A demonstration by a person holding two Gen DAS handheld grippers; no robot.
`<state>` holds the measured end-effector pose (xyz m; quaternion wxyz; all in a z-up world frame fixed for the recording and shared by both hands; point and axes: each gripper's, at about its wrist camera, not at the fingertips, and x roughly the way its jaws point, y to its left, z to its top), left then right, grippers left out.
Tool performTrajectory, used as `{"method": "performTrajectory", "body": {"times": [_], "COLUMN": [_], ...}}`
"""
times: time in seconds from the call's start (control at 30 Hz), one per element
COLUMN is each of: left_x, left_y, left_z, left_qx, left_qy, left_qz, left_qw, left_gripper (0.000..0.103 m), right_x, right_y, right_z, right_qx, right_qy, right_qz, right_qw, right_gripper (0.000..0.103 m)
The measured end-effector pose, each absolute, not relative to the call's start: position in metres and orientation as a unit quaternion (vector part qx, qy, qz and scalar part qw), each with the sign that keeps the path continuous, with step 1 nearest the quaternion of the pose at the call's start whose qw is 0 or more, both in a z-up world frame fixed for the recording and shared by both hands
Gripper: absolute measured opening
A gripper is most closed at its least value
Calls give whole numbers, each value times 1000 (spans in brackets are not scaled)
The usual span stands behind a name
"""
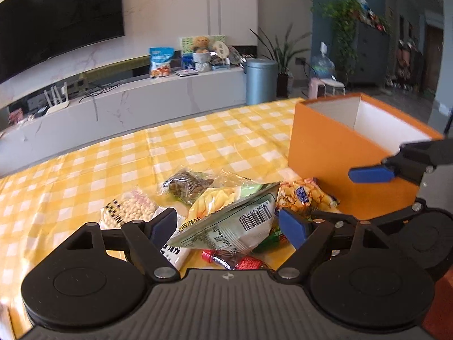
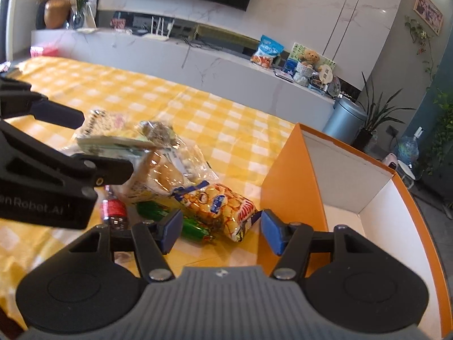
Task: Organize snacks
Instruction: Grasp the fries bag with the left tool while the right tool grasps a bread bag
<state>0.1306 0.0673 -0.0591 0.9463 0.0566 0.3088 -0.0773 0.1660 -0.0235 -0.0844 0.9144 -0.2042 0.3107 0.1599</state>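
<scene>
One orange box point(image 1: 334, 153) stands on the one checked cloth point(image 1: 113, 153). Left of the box lie seven snack packs: one barcode bag point(image 1: 235, 226), one yellow pack point(image 1: 303, 198), one peanut bag point(image 1: 127, 209), one dark-nut bag point(image 1: 189, 184), one green pack point(image 2: 195, 226), one red bottle point(image 2: 113, 208), one clear bag point(image 2: 167, 170)

The orange box point(image 2: 294, 170) runs off the right wrist view's lower right edge; its floor is mostly hidden. In the left wrist view, the barcoded packet point(image 1: 226, 221) covers most of the green packet point(image 1: 273, 236) and red-capped bottle point(image 1: 226, 259). Packet print is illegible.
</scene>
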Motion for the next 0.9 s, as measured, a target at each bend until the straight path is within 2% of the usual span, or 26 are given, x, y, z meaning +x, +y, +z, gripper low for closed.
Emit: {"method": "performTrajectory", "body": {"times": [0.23,0.43,0.47,0.5,0.57,0.7,0.9], "left_x": [151,164,164,164,160,154,146], "left_y": [63,73,75,77,78,79,88], "left_z": [-69,-76,-78,-80,-80,-74,-58], "left_qx": [99,57,51,45,39,33,-10], "left_qy": [330,360,366,371,371,359,333], "left_qz": [-99,-114,-113,-114,-111,-89,-60], "left_qw": [934,924,922,921,921,929,941], "left_gripper": [96,96,94,87,85,71,63], "right_x": [185,190,190,190,191,194,200], "right_y": [-12,-9,-8,-8,-7,-6,-2], "right_z": [-103,-109,-111,-112,-113,-115,-113], "right_qx": [-217,-234,-239,-242,-241,-241,-236], "right_qy": [324,314,314,313,312,310,303], "right_qz": [163,161,162,163,167,171,176], "right_qw": [907,906,905,904,903,904,906], "right_gripper": [60,61,61,61,64,65,68]}}
